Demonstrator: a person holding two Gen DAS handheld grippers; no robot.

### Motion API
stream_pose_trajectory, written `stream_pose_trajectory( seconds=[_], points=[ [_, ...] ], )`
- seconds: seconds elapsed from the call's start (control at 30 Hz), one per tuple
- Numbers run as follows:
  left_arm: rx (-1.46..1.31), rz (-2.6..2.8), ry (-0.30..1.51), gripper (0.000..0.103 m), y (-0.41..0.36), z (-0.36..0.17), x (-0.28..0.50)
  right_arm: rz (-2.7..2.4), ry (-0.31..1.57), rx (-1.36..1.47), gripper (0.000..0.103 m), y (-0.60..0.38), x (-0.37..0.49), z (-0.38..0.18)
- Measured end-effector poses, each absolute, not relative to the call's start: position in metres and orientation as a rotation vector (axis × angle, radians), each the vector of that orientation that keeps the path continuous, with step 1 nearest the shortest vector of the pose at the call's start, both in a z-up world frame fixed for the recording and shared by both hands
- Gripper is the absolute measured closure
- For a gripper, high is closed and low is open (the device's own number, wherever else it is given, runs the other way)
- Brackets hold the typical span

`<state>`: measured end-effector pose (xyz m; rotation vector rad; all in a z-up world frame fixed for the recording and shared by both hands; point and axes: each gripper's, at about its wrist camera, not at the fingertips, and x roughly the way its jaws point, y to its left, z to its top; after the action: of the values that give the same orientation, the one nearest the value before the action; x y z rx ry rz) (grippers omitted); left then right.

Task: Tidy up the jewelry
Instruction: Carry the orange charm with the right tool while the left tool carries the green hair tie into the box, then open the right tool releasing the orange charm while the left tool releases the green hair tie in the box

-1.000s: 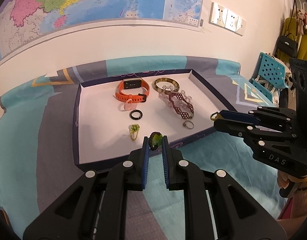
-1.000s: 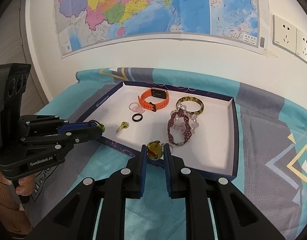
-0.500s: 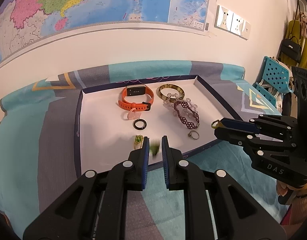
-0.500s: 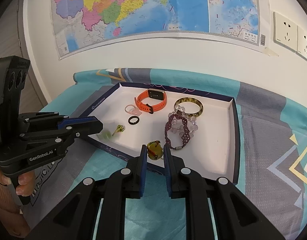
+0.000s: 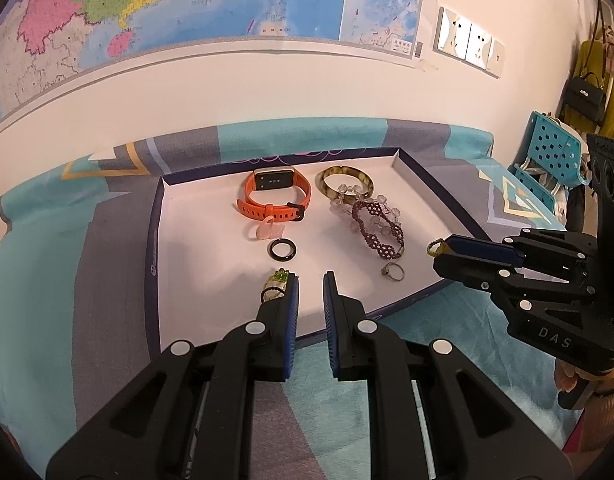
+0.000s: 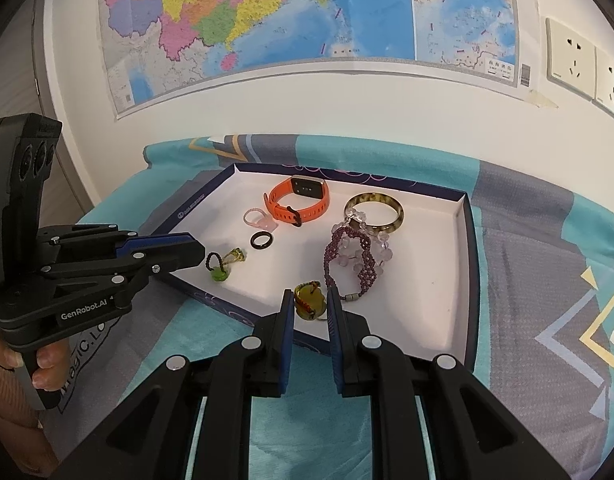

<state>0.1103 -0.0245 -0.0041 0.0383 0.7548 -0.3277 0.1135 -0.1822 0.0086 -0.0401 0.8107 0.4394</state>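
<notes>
In the left wrist view, the left gripper stands with its blue-padded jaws parted and nothing between them, over the near part of a shallow white tray with a dark blue rim that lies on a teal and grey patterned cloth; a small green-stone charm on a dark cord loop lies in the tray just beside the left finger; farther in lie a black ring, a pale pink ring, an orange smartwatch, a mottled olive bangle, a purple beaded bracelet with clear beads and a small silver ring; the right gripper reaches in from the right, a yellowish loop at its tip. In the right wrist view, the right gripper is clamped on an amber pendant with a red and green cord, held over the tray's near edge; the left gripper hovers at the tray's left side, the green charm lying in the tray just in front of its tip.
</notes>
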Motion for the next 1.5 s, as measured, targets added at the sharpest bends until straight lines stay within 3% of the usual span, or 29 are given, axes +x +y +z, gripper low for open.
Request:
stream_pose_trajectory(
  seconds=[0.77, 0.87, 1.0, 1.07, 1.17, 1.27, 1.33, 1.5],
  points=[
    [0.021, -0.306, 0.779, 0.088, -0.021, -0.014, 0.120, 0.398, 0.860, -0.052, 0.086, -0.175, 0.138, -0.012],
    [0.025, -0.299, 0.773, 0.076, -0.021, -0.013, 0.119, 0.406, 0.844, -0.034, 0.074, -0.176, 0.133, -0.007],
    [0.035, -0.293, 0.753, 0.062, -0.022, -0.010, 0.113, 0.407, 0.829, -0.029, 0.069, -0.179, 0.123, -0.002],
    [0.039, -0.285, 0.745, 0.056, -0.022, -0.008, 0.109, 0.389, 0.811, -0.040, 0.054, -0.181, 0.115, 0.002],
    [0.039, -0.272, 0.732, 0.045, -0.021, -0.006, 0.103, 0.374, 0.788, -0.059, 0.047, -0.182, 0.104, 0.007],
    [0.032, -0.265, 0.724, 0.032, -0.018, -0.004, 0.095, 0.374, 0.779, -0.053, 0.036, -0.184, 0.094, 0.009],
    [0.041, -0.247, 0.717, 0.015, -0.018, -0.004, 0.089, 0.363, 0.772, -0.063, 0.026, -0.184, 0.087, 0.010],
    [0.026, -0.211, 0.710, 0.006, -0.013, -0.005, 0.076, 0.353, 0.768, -0.069, 0.014, -0.183, 0.073, 0.009]
  ],
)
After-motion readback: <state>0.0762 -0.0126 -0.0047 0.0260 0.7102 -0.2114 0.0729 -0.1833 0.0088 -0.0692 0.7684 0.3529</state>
